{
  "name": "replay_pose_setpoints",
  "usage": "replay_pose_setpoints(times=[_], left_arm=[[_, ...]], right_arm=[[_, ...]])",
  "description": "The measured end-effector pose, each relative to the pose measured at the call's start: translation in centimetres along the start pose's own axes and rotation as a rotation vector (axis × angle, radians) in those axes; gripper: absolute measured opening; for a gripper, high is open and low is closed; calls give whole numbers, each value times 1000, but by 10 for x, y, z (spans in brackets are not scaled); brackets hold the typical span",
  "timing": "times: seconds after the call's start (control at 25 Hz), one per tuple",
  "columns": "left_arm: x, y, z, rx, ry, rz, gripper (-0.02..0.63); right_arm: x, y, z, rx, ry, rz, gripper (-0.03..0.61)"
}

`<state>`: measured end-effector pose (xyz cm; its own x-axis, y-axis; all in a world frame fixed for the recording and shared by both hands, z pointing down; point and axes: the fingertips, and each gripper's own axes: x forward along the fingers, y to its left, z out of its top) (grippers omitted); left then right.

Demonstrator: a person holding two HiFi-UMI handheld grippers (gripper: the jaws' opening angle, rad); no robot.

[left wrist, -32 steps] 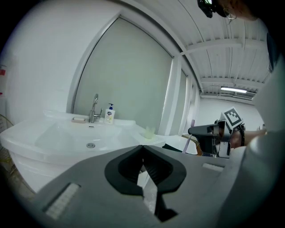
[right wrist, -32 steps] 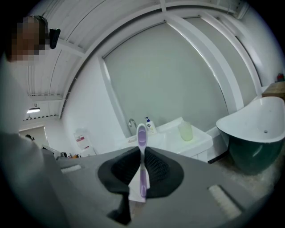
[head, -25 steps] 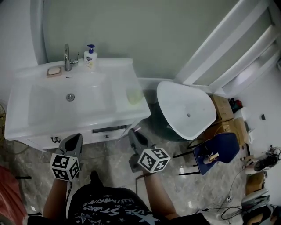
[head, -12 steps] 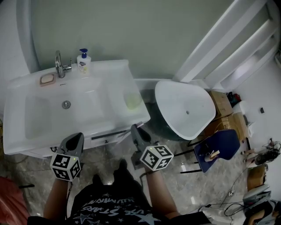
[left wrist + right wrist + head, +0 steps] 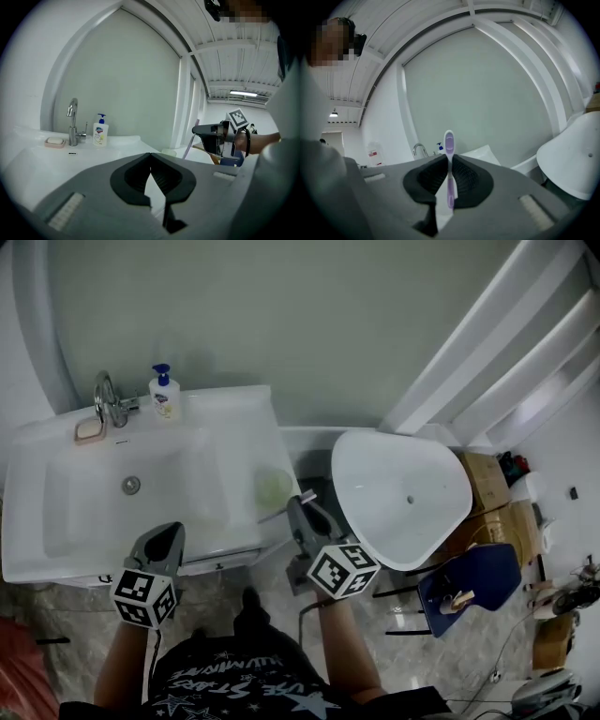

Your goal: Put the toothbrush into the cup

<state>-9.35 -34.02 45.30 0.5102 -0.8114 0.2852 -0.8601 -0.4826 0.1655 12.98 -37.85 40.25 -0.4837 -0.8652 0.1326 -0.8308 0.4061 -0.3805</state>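
Observation:
A pale yellow-green cup (image 5: 274, 486) stands on the right part of the white sink counter (image 5: 239, 423). My right gripper (image 5: 298, 507) is at the counter's front right corner, just right of the cup, shut on a purple toothbrush (image 5: 277, 512). In the right gripper view the toothbrush (image 5: 449, 140) stands upright between the pads, head up. The left gripper view shows it (image 5: 188, 147) beside the cup (image 5: 168, 152). My left gripper (image 5: 169, 532) hovers at the counter's front edge before the basin; its jaws (image 5: 150, 155) meet at the tips, empty.
At the counter's back are a faucet (image 5: 108, 399), a soap bottle (image 5: 164, 393) and a soap dish (image 5: 89, 429). A white tub (image 5: 398, 493) stands right of the counter. Further right are a blue chair (image 5: 469, 582) and cardboard boxes (image 5: 492, 484).
Both grippers have moved forward to the counter. The right one, still holding the toothbrush, now reaches the counter's front right corner next to the cup.

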Motion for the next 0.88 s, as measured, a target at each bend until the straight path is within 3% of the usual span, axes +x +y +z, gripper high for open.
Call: replay_pose_setpoints(times=[0.36, 0.88], left_arm=[[71, -19, 22, 11, 1, 37, 9], [111, -33, 15, 16, 47, 91, 9]], right_arm=[[42, -62, 33, 17, -1, 56, 34], [82, -103, -4, 7, 119, 97, 34]])
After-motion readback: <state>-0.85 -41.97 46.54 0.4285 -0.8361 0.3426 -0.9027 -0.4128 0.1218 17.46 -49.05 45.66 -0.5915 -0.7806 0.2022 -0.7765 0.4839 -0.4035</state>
